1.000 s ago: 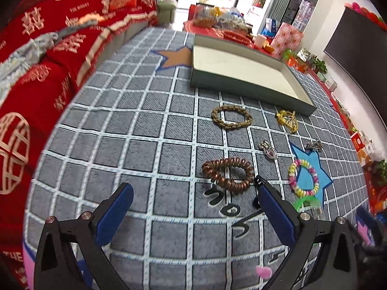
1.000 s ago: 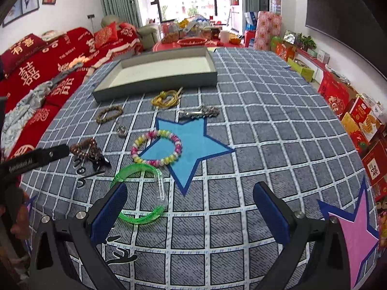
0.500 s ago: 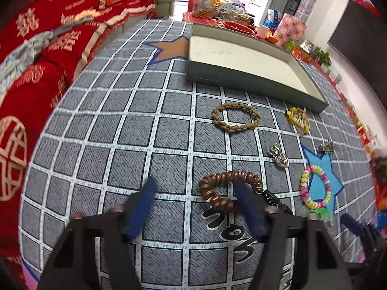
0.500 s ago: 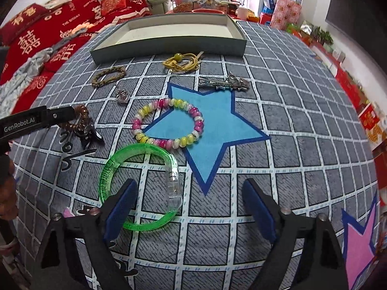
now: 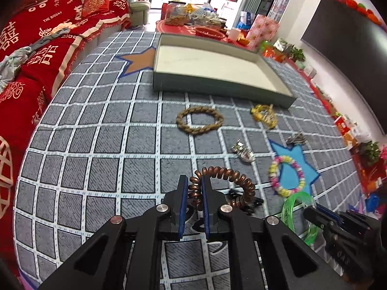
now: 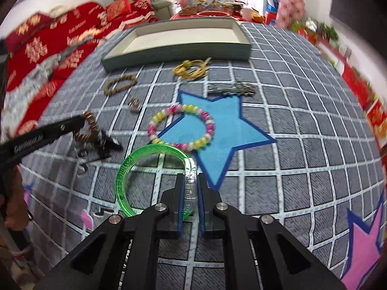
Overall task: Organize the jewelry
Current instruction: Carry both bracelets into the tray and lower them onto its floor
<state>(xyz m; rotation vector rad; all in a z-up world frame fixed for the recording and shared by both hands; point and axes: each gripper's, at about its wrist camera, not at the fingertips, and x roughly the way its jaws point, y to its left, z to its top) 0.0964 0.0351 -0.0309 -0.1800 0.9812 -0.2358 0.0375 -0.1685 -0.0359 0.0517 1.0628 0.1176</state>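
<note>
Nearest in the left wrist view, the left hand-held gripper (image 5: 193, 188) is clamped on the near-left arc of the brown coil bracelet (image 5: 225, 186), its blue pads pressing the coil from both sides; the rest of the loop curves away toward 1 o'clock over the grey checked tabletop (image 5: 96, 145), with a black clip (image 5: 244, 203) lying against its far-right edge

In the right wrist view, the right hand-held gripper (image 6: 191, 188) has its jaws closing on the green plastic bangle (image 6: 147, 171), and the clear section of the bangle sits pinched between the pads; the green ring spreads out toward 11 o'clock, flat on the cloth beside the blue star (image 6: 225, 135)

Just past the bangle, at 12 o'clock, the pink and yellow bead bracelet (image 6: 181, 126) lies half on the star. At 10 o'clock from it sits a small silver charm (image 6: 135, 104), and farther that way the braided tan bracelet (image 6: 120, 84). A silver hair clip (image 6: 232, 89) rests at the star's far tip, at 1 o'clock, and the yellow cord bracelet (image 6: 191, 70) lies just beyond it at 12 o'clock

Farthest on the cloth stands the shallow grey tray (image 6: 179, 50), its pale floor bare. A red sofa (image 6: 48, 48) runs along at 9 to 11 o'clock, and at 9 o'clock a person's hand (image 6: 13, 193) holds the left tool
</note>
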